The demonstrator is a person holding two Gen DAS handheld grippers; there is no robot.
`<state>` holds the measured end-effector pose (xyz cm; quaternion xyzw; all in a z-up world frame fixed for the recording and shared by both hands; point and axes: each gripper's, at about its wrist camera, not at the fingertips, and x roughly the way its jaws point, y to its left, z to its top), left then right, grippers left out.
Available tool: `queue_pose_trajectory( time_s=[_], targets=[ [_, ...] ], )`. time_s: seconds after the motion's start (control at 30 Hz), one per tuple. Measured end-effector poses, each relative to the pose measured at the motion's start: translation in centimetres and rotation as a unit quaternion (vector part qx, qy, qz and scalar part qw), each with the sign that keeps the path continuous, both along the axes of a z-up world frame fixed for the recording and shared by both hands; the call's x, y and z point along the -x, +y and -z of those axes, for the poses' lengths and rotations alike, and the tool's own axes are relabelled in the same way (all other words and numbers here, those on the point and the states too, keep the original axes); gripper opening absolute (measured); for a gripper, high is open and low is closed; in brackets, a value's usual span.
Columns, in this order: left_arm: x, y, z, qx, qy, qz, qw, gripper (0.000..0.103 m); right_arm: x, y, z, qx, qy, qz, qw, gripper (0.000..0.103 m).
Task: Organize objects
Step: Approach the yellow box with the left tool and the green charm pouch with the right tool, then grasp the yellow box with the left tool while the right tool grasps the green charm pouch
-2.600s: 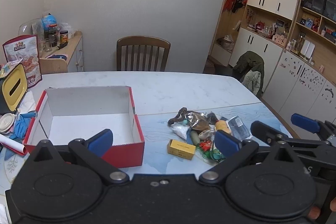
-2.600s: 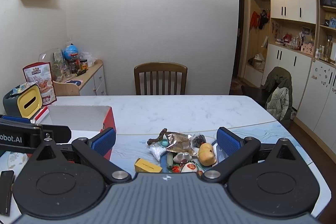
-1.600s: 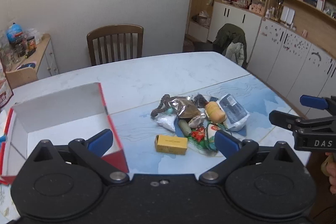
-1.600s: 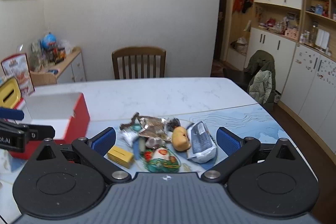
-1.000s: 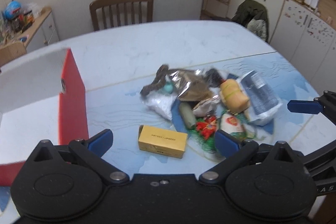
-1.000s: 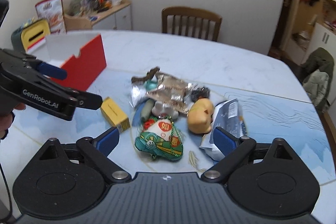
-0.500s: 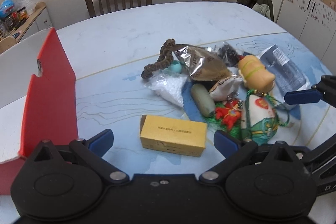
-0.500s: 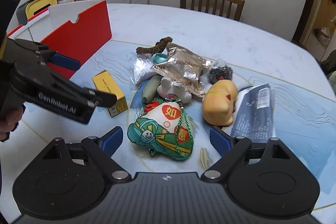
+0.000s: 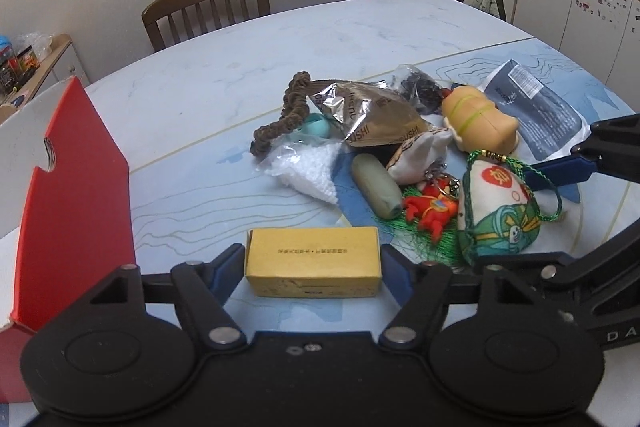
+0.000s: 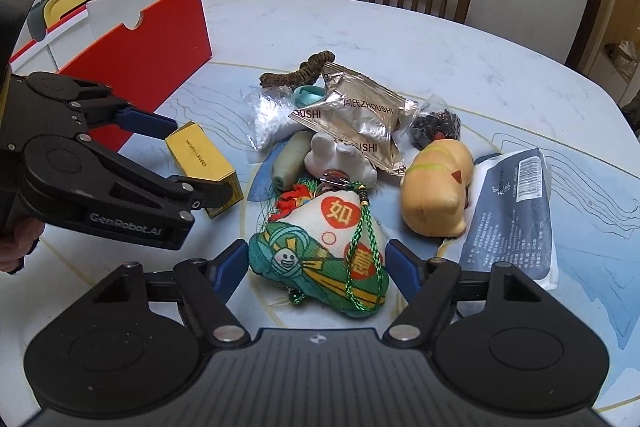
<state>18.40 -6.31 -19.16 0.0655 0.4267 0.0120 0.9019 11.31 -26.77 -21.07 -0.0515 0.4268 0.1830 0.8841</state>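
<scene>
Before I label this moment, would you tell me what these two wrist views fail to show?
- Red box interior: both views show only its walls.
- Left gripper pads against the yellow box: contact hidden by the box's ends.
- Right gripper pads beside the green pouch: contact unclear.
- Dark packet print: too small.

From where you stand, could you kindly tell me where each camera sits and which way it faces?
Left wrist view: on the left gripper, angled down over the yellow cardboard box between its closing jaws; the right gripper shows.
Right wrist view: on the right gripper, angled down over the green-and-white embroidered pouch between its closing jaws; the left gripper shows.
Shared: box, pouch, red-sided open box.
</scene>
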Motion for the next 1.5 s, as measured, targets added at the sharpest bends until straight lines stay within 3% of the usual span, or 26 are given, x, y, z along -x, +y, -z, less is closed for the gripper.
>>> queue_pose_trajectory(
  time_s=[0.37,0.93,1.23,1.5],
  targets=[
    [1.2,0.5,-1.5,0.006,0.007,-0.042,0.9991,0.069,1.1,-0.7,-1.7,-0.013,-0.017,0.005,1.000,0.069],
    [5.4,2.6,-10.7,0.032,-0.024,-0.121,0.9919,0.069,2.9,-2.0,-9.7,-0.042,-0.064,-0.011,0.997,0.068],
    [7.0,6.9,-13.5,0.041,-0.029,-0.135,0.9896,0.069,3.4,0.0,-13.3,-0.039,-0.072,-0.020,0.996,0.068],
    [8.4,12.2,-15.0,0.040,-0.029,-0.148,0.9878,0.069,2.9,5.0,-16.1,-0.047,-0.076,-0.038,0.995,0.068]
  ],
)
